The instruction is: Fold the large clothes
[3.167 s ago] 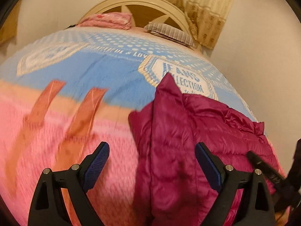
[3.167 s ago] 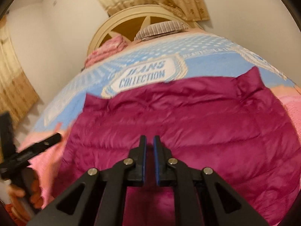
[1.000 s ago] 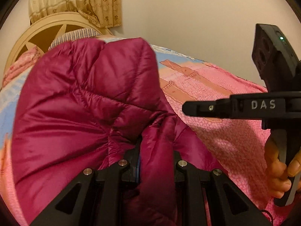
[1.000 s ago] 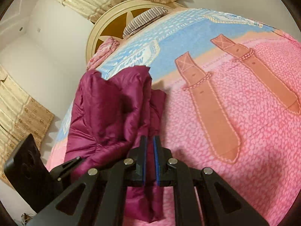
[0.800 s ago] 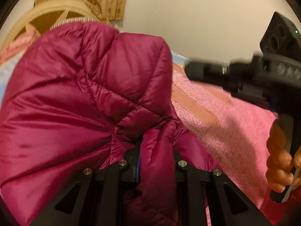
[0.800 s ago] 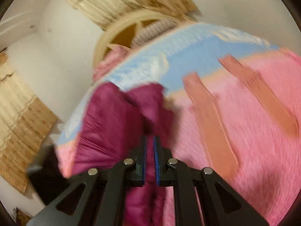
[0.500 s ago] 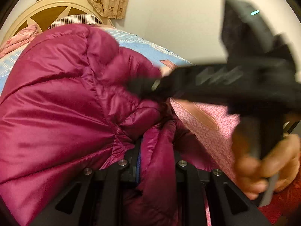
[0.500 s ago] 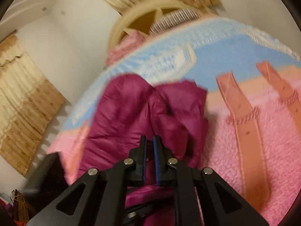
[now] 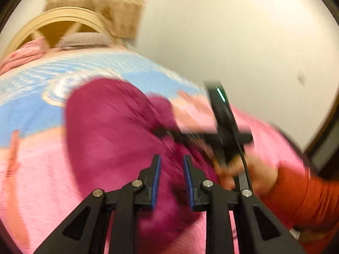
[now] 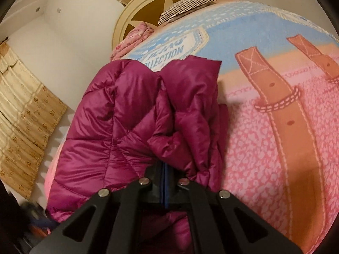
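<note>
A magenta quilted down jacket (image 10: pixel 118 127) lies folded into a bundle on the pink and blue bedspread (image 10: pixel 264 148). My right gripper (image 10: pixel 164 170) is shut, its tips buried in a bunched fold of the jacket, and the creases run toward them. The blurred left wrist view shows the jacket (image 9: pixel 110 131) below my left gripper (image 9: pixel 170 158). Its jaws are opening, with a clear gap and no cloth pressed between the pads. The right gripper (image 9: pixel 159 130) reaches onto the jacket from the right, held by a hand (image 9: pixel 254 173) in a red sleeve.
At the bed's far end stand a round cream headboard (image 10: pixel 135 6), a striped pillow (image 10: pixel 186 2) and a folded pink blanket (image 10: pixel 131 38). Beige curtains (image 10: pixel 25 97) hang beyond the bed's left edge. A white wall (image 9: pixel 233 31) runs along the other side.
My left gripper has let go of the jacket fold and drawn back and up. The right gripper came in from the pink side and its tips went into the fold.
</note>
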